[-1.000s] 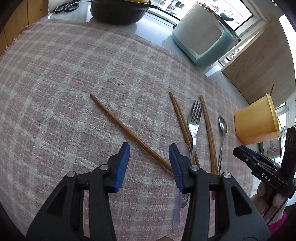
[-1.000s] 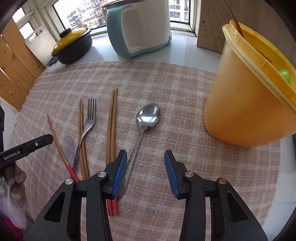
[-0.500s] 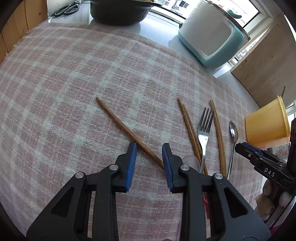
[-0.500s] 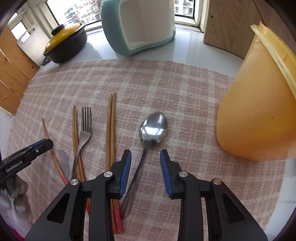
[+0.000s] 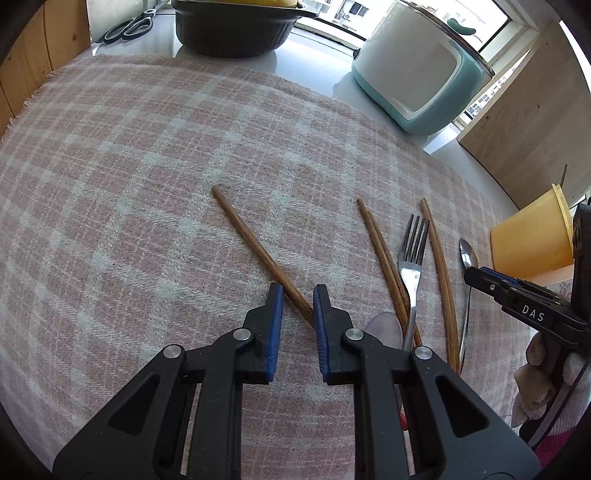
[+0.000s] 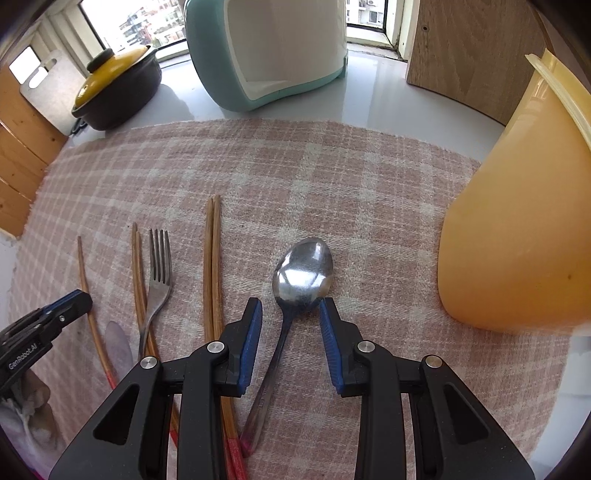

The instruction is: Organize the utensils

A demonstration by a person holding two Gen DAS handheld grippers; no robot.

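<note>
The left hand-held gripper [image 5: 297, 291] stands narrowly parted astride a lone chopstick [image 5: 258, 253]; the right hand-held gripper [image 6: 290, 308], jaws wider, straddles the spoon [image 6: 301, 275] neck.

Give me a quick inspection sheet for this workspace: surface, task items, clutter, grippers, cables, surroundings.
Surface: pink plaid cloth on a white counter.
Job's things: lone chopstick lying diagonally; fork among other chopsticks; metal spoon; orange container at the right.
Clutter: translucent spoon, partly hidden.
Grippers: left gripper straddles the lone chopstick, narrow gap, not clamped; right gripper is open around the spoon's neck.
Cables: nothing seen.
Surroundings: black pot with yellow lid, teal and white appliance, scissors, window, wood panels.
</note>
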